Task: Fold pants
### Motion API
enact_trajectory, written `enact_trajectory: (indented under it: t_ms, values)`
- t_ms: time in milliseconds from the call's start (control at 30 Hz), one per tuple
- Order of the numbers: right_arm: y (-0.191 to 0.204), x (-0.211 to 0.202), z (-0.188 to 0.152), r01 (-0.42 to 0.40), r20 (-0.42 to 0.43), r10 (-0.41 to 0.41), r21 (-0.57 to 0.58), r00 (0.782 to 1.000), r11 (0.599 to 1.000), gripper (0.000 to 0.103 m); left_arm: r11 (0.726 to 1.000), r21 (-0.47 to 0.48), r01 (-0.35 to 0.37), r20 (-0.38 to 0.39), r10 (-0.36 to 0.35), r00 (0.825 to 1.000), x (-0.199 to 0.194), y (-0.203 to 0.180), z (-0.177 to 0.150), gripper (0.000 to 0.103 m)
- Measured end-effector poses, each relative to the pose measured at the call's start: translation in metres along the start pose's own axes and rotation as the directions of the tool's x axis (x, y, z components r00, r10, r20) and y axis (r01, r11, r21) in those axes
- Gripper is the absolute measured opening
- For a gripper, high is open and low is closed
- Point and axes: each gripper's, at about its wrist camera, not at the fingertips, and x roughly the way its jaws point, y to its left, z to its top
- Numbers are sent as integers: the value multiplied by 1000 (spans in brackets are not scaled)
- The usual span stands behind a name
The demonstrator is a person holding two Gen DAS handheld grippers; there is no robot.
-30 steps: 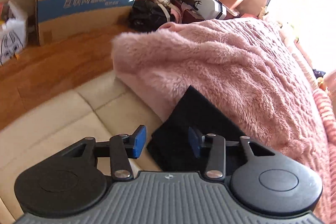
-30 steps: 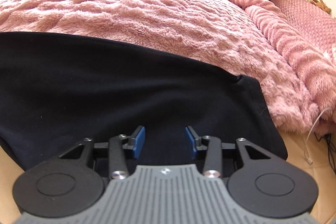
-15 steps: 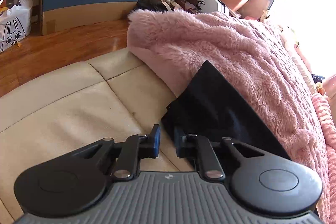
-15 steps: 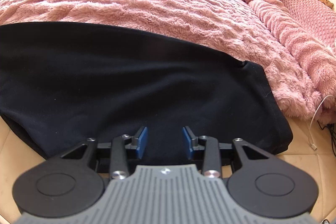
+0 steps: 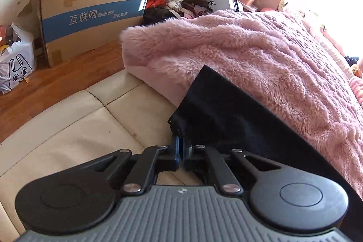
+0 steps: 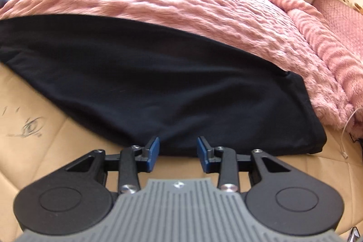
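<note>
Left wrist view: my left hand-held gripper (image 5: 180,150) has its two blue pads pressed together on a corner of the black pants (image 5: 226,115), one smooth matte garment lying flat, partly on the fluffy pink blanket (image 5: 261,56), partly on the cream padded seat (image 5: 74,128). One taped cardboard box (image 5: 90,17) stands behind. My right hand-held gripper (image 6: 177,152) is spread wide, holding nothing, at the near edge of the pants (image 6: 158,87).
</note>
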Motion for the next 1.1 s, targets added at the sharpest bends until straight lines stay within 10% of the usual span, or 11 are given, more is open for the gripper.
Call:
enact_trajectory:
  t_ms: [200, 300, 967, 1100]
  values:
    - [55, 2, 4, 57, 25, -54, -141, 998, 988, 31, 1000, 2, -17, -12, 17, 1000, 2, -2, 2, 2]
    - [66, 18, 10, 116, -24, -123, -199, 992, 973, 0, 1000, 0, -21, -19, 21, 1000, 2, -2, 3, 2]
    - [29, 25, -5, -8, -129, -7, -118, 992, 993, 0, 988, -152, 16, -95, -31, 995, -24, 59, 0, 6]
    - [27, 15, -2, -23, -103, 11, -115, 995, 993, 20, 964, -253, 81, -65, -101, 993, -33, 60, -5, 49]
